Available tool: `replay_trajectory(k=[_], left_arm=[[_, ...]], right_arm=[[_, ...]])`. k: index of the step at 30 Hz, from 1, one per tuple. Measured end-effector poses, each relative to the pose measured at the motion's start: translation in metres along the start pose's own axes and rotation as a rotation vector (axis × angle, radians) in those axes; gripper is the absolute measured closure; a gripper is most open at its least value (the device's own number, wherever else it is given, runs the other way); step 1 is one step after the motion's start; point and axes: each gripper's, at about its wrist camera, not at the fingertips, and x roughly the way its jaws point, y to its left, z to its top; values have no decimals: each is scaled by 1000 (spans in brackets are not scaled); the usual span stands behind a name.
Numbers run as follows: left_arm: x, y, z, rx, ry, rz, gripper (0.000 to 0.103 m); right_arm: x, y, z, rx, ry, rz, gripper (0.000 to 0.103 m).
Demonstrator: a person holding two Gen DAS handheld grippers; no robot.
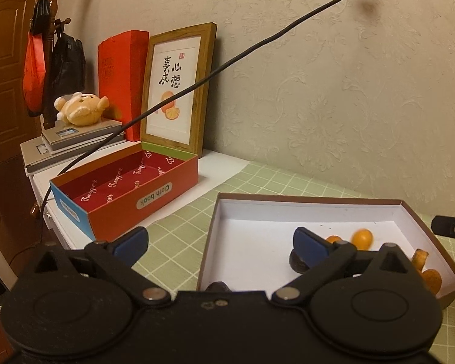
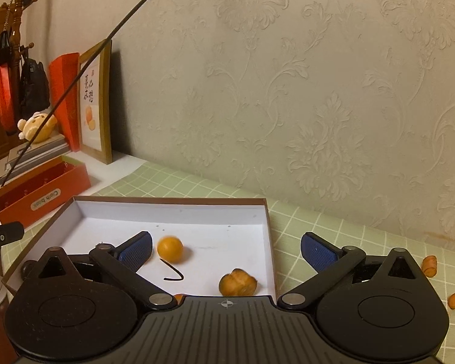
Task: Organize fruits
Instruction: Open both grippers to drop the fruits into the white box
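With both the left gripper (image 1: 221, 242) and the right gripper (image 2: 226, 250) spread wide and empty, two orange pieces (image 2: 429, 265) are seen outside the white-lined box (image 2: 268, 227), off its right edge, nearer the right gripper.

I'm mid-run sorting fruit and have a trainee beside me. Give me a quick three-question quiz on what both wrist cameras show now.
1. True or false: the right gripper holds the round orange fruit.
2. The red "Cloth book" box holds: A) fruit B) nothing visible C) the plush toy
3. Where do the two orange pieces seen from the right wrist lie, relative to the white-lined box?

Key: 1 false, both grippers, left too, are open; 2 B; 3 outside it, on the green checked cloth.
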Motion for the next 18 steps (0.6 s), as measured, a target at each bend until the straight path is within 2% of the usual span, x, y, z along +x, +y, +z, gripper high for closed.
replay_trajectory(k=[18], left_arm=[[0,-5,-2,4,12,-28,7]], right_arm=[[-5,4,-2,-11,9,30,0]])
